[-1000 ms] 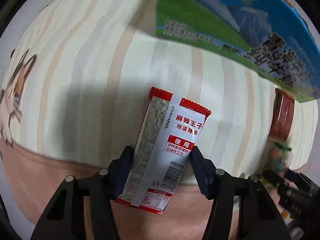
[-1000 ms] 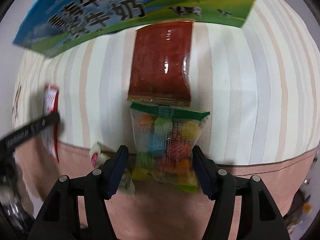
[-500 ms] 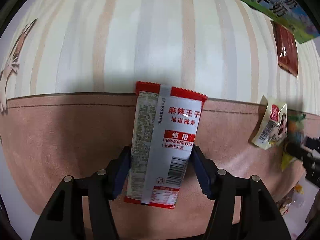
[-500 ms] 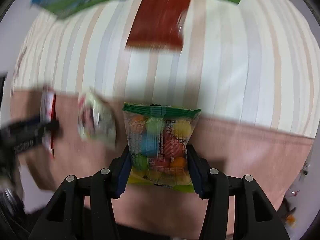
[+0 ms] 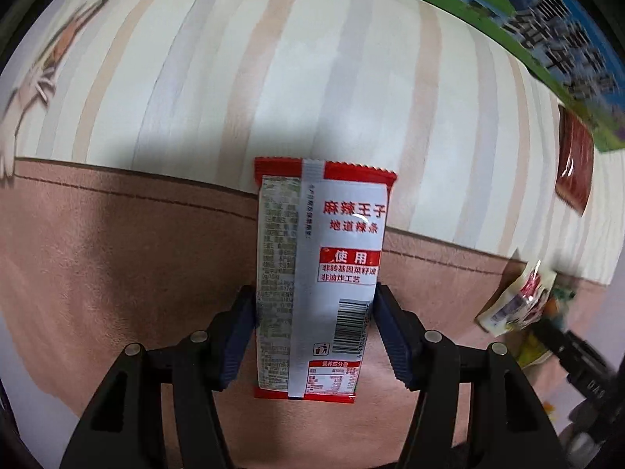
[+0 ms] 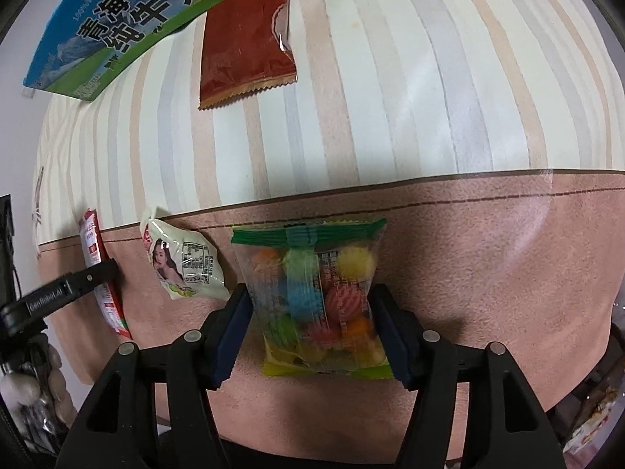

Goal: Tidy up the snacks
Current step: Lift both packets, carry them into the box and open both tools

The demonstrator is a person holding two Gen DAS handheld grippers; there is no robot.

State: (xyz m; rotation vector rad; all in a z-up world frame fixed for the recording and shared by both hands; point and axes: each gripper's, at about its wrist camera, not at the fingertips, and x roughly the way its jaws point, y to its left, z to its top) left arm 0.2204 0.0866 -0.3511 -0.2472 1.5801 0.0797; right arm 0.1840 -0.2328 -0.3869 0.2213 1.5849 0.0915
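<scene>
Left wrist view: left gripper point(image 5: 314, 336) clamped on the red-and-white spicy-strip packet point(image 5: 318, 277), held above the pink border of the striped cloth point(image 5: 273, 78); milk carton point(image 5: 547, 23) far right. Right wrist view: right gripper point(image 6: 312, 330), jaws opening, candy bag point(image 6: 312, 297) between the pads, over the pink border beside a white snack pouch point(image 6: 183, 262). Advice: lower each packet flat and aligned before letting go.

Red-white packet point(image 5: 324, 273); multicoloured candy bag point(image 6: 316, 297); striped cloth point(image 6: 410, 97).
</scene>
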